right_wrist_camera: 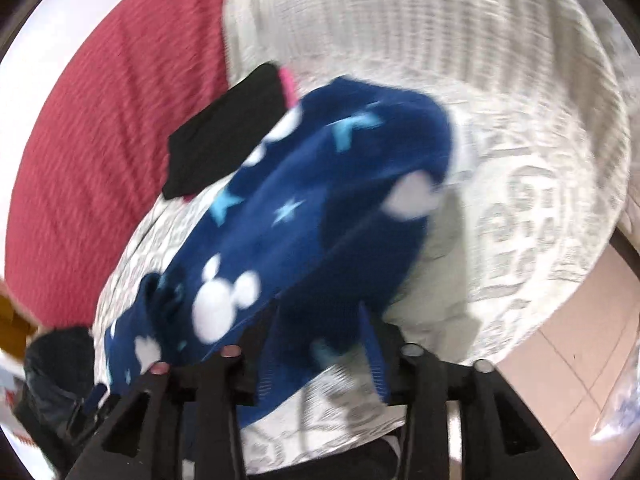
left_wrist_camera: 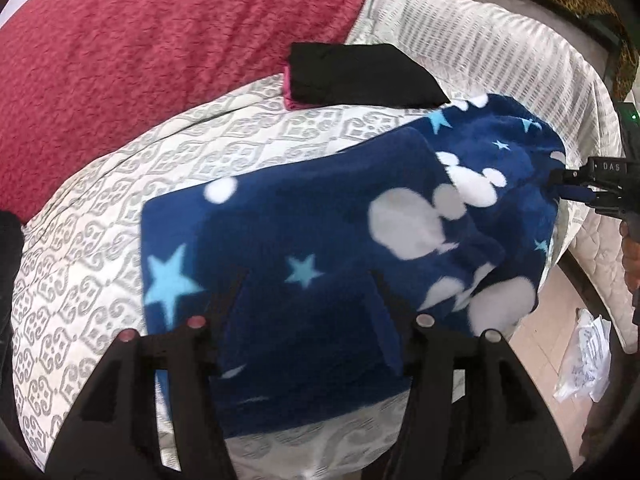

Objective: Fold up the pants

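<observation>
My left gripper (left_wrist_camera: 308,280) and right gripper (right_wrist_camera: 316,320) both gape, holding nothing; the pants (left_wrist_camera: 320,240) are soft, light fleece, best pinched at the near hem.

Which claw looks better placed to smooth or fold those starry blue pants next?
Probably the left claw: it sits open right over the flat, folded part of the blue pants. The right claw is out at the far bunched end, near the bed's edge.

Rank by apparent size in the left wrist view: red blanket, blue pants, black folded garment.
1. red blanket, partly cropped
2. blue pants, nearly as big, though nearer the camera, so unsure
3. black folded garment, clearly smallest
</observation>
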Demonstrator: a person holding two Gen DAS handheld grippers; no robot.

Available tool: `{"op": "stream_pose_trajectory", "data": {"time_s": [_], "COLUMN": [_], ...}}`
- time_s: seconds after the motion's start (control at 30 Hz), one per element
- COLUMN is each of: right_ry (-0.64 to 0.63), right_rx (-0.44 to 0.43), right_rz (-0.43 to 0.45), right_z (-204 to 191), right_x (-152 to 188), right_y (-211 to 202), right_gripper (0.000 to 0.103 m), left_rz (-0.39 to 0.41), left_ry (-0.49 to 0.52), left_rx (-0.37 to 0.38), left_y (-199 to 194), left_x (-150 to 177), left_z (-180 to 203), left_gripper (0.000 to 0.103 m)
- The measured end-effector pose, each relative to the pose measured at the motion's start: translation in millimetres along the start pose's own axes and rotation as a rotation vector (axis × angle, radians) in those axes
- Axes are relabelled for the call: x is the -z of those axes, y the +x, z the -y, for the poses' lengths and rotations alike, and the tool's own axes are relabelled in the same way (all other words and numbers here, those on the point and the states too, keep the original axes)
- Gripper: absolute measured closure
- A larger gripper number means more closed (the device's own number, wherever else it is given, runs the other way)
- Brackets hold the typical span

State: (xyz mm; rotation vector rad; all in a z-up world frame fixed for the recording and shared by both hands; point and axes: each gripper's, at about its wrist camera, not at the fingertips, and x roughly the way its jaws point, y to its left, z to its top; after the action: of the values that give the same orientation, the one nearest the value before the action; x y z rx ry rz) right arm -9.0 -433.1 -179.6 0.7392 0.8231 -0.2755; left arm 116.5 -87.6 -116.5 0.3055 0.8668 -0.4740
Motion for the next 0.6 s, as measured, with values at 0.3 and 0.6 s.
{"op": "stream_pose_trajectory", "data": {"time_s": [0.3,0.6], "right_ry": [0.132,0.180], "right_rx": [-0.025,-0.049], "right_rz": [-0.002,0.009], "right_z": [39,47], "right_x": [-22,-46], "right_y": [10,24], "right_gripper": [0.046,0.033], "left_rz": [-0.016,-0.040], "left_ry": [0.034,0.040], "left_rx": [0.000,0.012], "left_y": [11,25], "left_x": [-12,-19], "left_z": [22,32], "left_gripper": [0.044,0.044]}}
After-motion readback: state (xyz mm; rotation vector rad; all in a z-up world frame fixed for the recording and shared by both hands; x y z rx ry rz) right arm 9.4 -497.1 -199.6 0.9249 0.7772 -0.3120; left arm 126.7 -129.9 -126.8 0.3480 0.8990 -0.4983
